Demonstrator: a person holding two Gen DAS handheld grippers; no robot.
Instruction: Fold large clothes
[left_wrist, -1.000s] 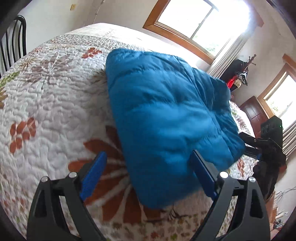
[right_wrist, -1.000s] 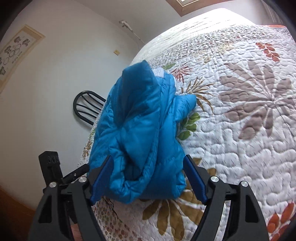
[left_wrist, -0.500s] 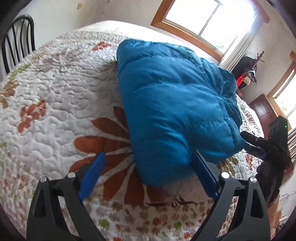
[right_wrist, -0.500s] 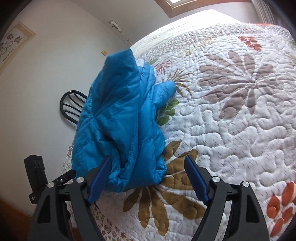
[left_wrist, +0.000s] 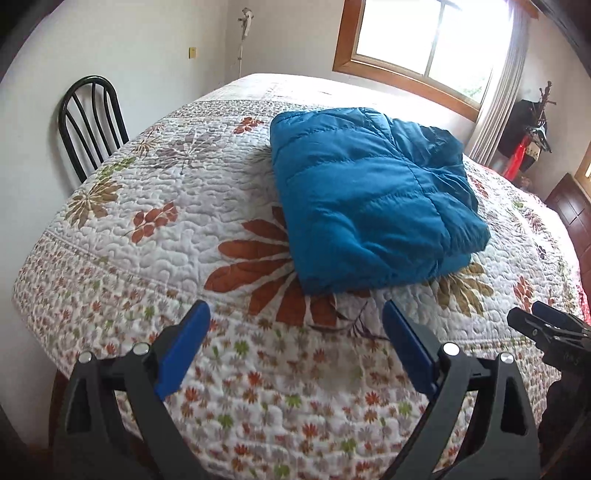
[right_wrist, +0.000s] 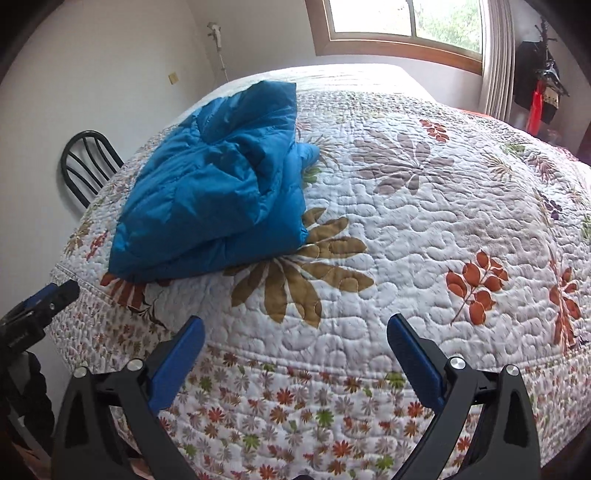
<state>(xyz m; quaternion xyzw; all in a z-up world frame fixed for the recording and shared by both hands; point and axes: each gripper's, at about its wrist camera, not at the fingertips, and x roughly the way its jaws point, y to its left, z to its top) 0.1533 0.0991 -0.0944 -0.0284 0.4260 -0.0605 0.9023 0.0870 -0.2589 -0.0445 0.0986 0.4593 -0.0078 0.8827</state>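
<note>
We see the blue puffer jacket (left_wrist: 369, 199) lying folded into a thick, roughly rectangular bundle on the quilted floral bedspread (left_wrist: 155, 229), near the bed's front edge and resting partly on a large rust-coloured flower print. From the right wrist view the jacket (right_wrist: 218, 195) sits toward the left side of the bedspread (right_wrist: 424, 229), its layered edges facing us and one rounded corner poking out toward the middle of the bed.

Our left gripper (left_wrist: 295, 354) is released: its blue-padded jaws stand wide apart above the flowered border of the bedspread, just short of the jacket, with nothing between them. Our right gripper (right_wrist: 295, 362) is likewise released; its jaws have just been opening and now gape wide over the border of the bedspread, to the right of the jacket and clear of it, with only quilt between them. Neither gripper touches the jacket.

Beyond the jacket a black metal chair (left_wrist: 92, 122) stands against the wall at the bed's left side, and a wood-framed window (left_wrist: 424, 48) is behind the far end of the bed.
</note>
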